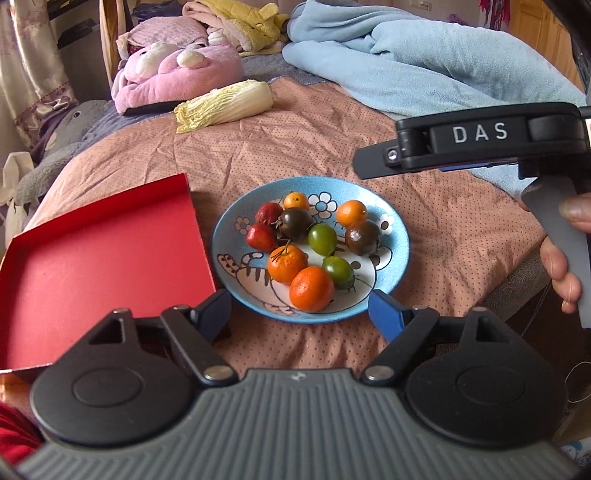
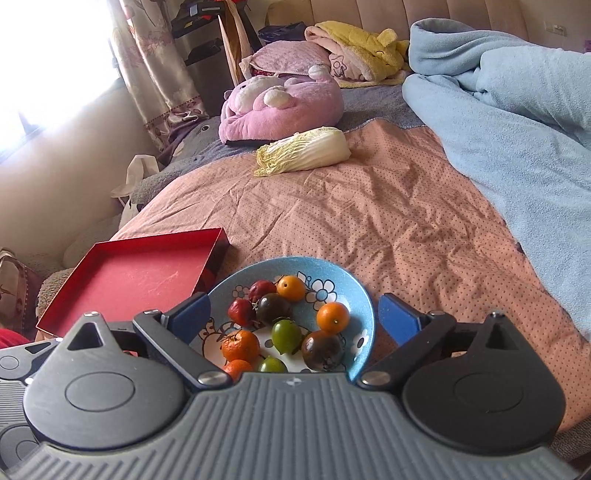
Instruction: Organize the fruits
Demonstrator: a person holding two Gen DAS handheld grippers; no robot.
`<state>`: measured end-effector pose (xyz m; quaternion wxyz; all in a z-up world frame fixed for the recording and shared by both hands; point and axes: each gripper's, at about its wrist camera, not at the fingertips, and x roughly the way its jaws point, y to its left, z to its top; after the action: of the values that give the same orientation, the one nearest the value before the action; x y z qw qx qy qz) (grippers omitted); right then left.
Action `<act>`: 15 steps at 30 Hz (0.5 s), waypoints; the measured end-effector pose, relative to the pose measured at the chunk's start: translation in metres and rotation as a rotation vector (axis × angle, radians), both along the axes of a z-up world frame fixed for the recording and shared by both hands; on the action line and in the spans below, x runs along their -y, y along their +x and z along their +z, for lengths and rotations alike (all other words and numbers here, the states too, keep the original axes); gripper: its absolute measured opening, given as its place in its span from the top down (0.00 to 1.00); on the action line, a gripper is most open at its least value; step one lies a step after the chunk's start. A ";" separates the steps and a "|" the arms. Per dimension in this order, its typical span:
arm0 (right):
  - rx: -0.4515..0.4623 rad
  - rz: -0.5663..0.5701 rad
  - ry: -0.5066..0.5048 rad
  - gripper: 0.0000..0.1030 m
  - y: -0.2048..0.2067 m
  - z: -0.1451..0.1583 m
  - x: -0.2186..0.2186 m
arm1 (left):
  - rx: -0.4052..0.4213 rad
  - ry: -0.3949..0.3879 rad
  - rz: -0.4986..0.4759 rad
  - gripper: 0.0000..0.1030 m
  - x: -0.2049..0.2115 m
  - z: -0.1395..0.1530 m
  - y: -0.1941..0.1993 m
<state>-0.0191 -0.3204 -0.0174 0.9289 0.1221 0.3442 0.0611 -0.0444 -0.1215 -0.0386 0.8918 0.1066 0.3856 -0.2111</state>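
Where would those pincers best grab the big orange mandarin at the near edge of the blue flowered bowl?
Across the round middle of the big orange mandarin, coming from above and the near side. A green tomato and another mandarin crowd it behind, while the rim of the blue flowered bowl is low. Probably the open left gripper is closest.

Bed surface: salmon dotted bedspread, wrinkled. Napa cabbage lies on its side on it, toward the far end, just in front of a pink plush pillow. Behind that, a lilac cushion and a yellow plush blanket bunched up, touching each other. Light blue fleece blanket heaped along the right side, overlapping the bedspread. Grey plush toy at the left bed edge. Floral curtain beside a bright window. Beige padded headboard at the back.
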 end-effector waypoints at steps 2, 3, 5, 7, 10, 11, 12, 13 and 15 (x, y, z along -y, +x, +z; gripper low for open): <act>-0.015 -0.002 -0.008 0.03 -0.004 -0.001 0.003 | -0.003 0.013 0.020 0.19 -0.004 0.001 -0.003; -0.026 -0.003 -0.013 0.03 -0.006 -0.002 0.004 | -0.003 0.020 0.031 0.20 -0.006 0.001 -0.005; -0.048 -0.004 -0.020 0.03 -0.010 -0.005 0.004 | -0.007 0.028 0.049 0.20 -0.011 0.002 -0.008; -0.073 0.004 -0.031 0.03 -0.014 -0.010 0.003 | -0.015 0.018 0.066 0.20 -0.015 0.003 -0.010; -0.103 0.020 -0.049 0.03 -0.020 -0.016 -0.001 | -0.017 0.003 0.090 0.20 -0.021 0.005 -0.014; -0.113 0.026 -0.053 0.03 -0.021 -0.018 -0.003 | -0.019 -0.001 0.095 0.20 -0.022 0.004 -0.015; -0.121 0.032 -0.057 0.03 -0.023 -0.020 -0.004 | -0.022 -0.001 0.100 0.20 -0.022 0.004 -0.016; -0.128 0.038 -0.062 0.03 -0.025 -0.022 -0.006 | -0.025 -0.001 0.105 0.20 -0.023 0.004 -0.018; -0.148 0.048 -0.076 0.03 -0.028 -0.027 -0.009 | -0.028 -0.002 0.113 0.20 -0.025 0.003 -0.020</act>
<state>-0.0469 -0.3114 -0.0439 0.9032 0.0828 0.4168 0.0610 -0.0644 -0.0969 -0.0352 0.8970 0.0807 0.4031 -0.1626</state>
